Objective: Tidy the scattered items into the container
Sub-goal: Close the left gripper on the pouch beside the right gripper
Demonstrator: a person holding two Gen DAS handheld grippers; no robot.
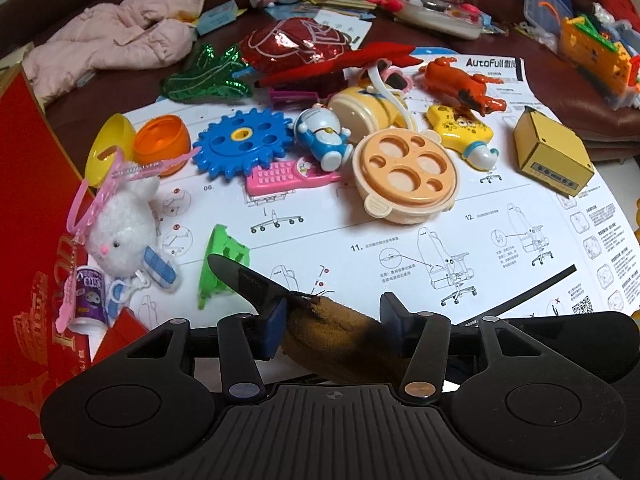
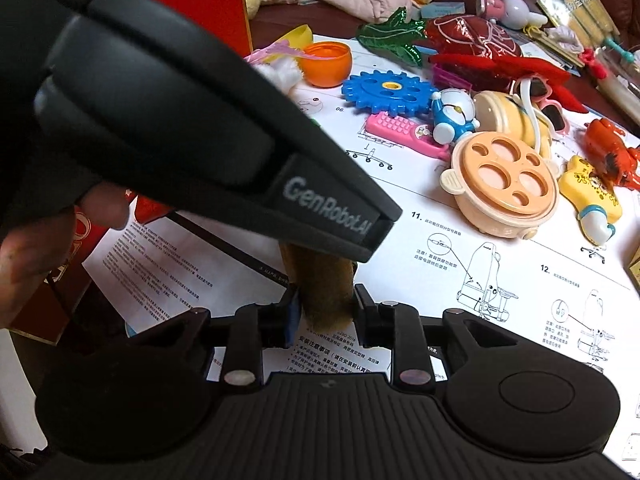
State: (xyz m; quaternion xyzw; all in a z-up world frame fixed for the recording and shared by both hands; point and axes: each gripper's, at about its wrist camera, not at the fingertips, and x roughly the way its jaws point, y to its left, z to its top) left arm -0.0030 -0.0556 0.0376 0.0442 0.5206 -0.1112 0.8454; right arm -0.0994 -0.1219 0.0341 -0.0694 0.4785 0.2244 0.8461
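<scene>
A brown plush toy [image 1: 340, 332] sits between the fingers of my left gripper [image 1: 332, 320], which is shut on it. The same brown plush [image 2: 324, 288] is also between the fingers of my right gripper [image 2: 324, 312], which is shut on it. The left gripper's black body [image 2: 180, 128] crosses the right wrist view above the plush. Scattered toys lie on a white instruction sheet [image 1: 400, 248]: a blue gear [image 1: 242, 142], a Doraemon figure [image 1: 324, 138], a pink toy phone [image 1: 286, 178], a peach round lid toy [image 1: 406, 174], a white plush rabbit [image 1: 120, 228]. The red box [image 1: 28, 240] stands at the left.
A yellow cardboard box [image 1: 552, 152], an orange lobster toy [image 1: 464, 82], a SpongeBob toy [image 1: 462, 130], a green plastic piece [image 1: 224, 260], orange [image 1: 160, 140] and yellow [image 1: 108, 146] capsule halves and a small purple can [image 1: 90, 296] lie around. A pink jacket [image 1: 120, 36] and clutter fill the back.
</scene>
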